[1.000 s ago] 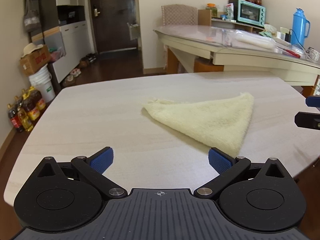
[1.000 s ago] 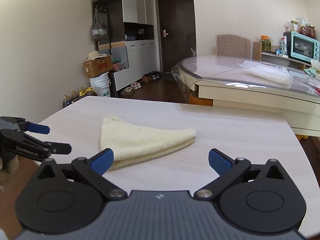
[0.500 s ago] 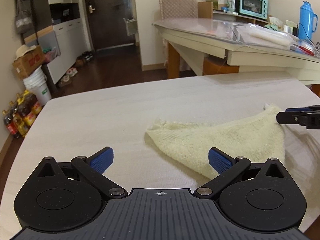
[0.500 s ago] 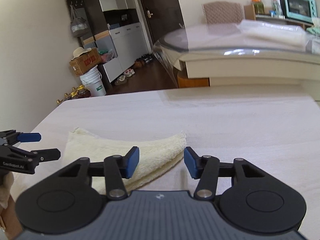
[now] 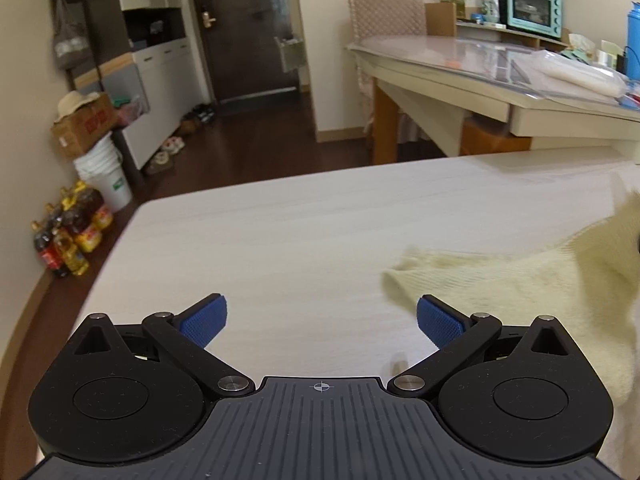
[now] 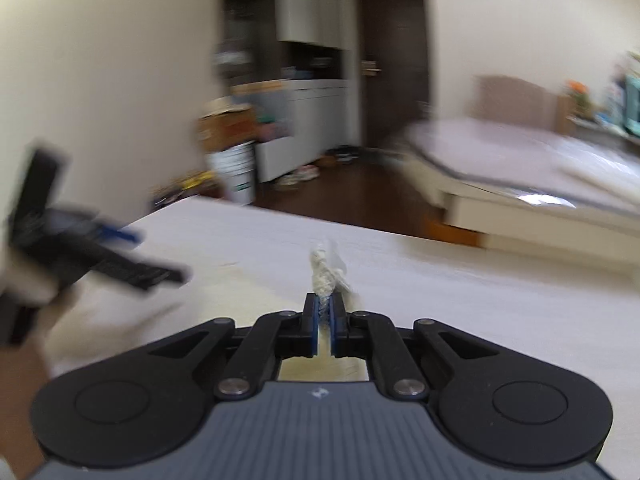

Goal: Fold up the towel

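My right gripper (image 6: 324,312) is pinched tight on a corner of the pale yellow towel (image 5: 532,284); a tuft of the cloth sticks up just past the blue pads (image 6: 318,310), and more of it shows below, between the finger links. The view from this hand is heavily blurred, so I cannot tell how much of the towel hangs from the grip or lies on the table (image 6: 460,280).

My left gripper (image 5: 322,316) stands wide, with nothing between its blue pads (image 5: 204,318). Bare tabletop lies straight ahead of it. The towel sits ahead and to the right of it, its nearest point just beyond the right pad, and from there it rises toward the right edge of the view, lifted off the table on that side.

From my right hand, the left gripper shows as a dark smear off to the left.
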Action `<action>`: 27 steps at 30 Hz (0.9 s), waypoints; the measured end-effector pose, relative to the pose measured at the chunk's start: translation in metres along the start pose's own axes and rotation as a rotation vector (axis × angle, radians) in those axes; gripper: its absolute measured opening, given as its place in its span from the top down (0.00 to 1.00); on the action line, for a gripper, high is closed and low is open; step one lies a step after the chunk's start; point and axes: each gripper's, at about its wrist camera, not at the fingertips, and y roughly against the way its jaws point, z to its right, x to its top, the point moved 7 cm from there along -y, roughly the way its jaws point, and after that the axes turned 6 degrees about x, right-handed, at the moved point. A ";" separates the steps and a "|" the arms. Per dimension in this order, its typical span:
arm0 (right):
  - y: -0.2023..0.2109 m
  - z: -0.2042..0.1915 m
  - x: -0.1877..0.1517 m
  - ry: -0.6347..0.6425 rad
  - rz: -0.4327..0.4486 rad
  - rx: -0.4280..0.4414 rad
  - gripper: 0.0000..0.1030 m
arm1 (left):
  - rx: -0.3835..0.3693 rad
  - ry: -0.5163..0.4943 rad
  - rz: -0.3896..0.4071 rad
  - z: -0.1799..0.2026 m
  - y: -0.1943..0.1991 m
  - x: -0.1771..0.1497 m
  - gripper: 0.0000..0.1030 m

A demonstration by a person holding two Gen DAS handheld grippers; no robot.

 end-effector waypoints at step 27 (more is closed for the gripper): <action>-0.011 -0.153 -0.029 0.329 -0.073 0.472 0.81 | 0.070 -0.031 0.027 -0.052 0.004 0.009 0.00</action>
